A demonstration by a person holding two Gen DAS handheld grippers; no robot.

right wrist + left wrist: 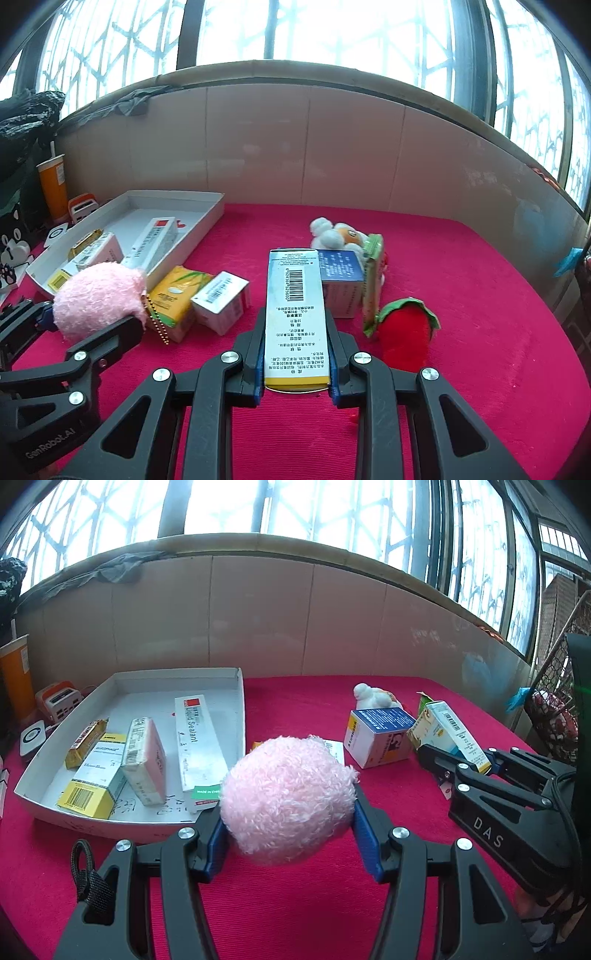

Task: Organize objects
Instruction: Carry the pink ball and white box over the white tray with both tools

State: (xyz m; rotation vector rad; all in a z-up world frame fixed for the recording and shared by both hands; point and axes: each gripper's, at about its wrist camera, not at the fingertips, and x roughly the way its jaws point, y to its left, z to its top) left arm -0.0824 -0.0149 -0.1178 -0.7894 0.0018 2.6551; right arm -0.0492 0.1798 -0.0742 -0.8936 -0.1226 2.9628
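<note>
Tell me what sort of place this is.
Probably an enclosed balcony or sunroom at home: barred windows wrap around a red cloth table strewn with medicine boxes and plush toys, with a white tray for sorting them.

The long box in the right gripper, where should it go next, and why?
Probably carry the long box, clamped in the right gripper, left and over the white tray. The tray already holds only boxes, while plush toys, like the strawberry, sit outside on the red cloth.

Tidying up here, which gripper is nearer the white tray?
Left. The left gripper, holding the pink plush, is beside the white tray; the right gripper is farther right.
</note>
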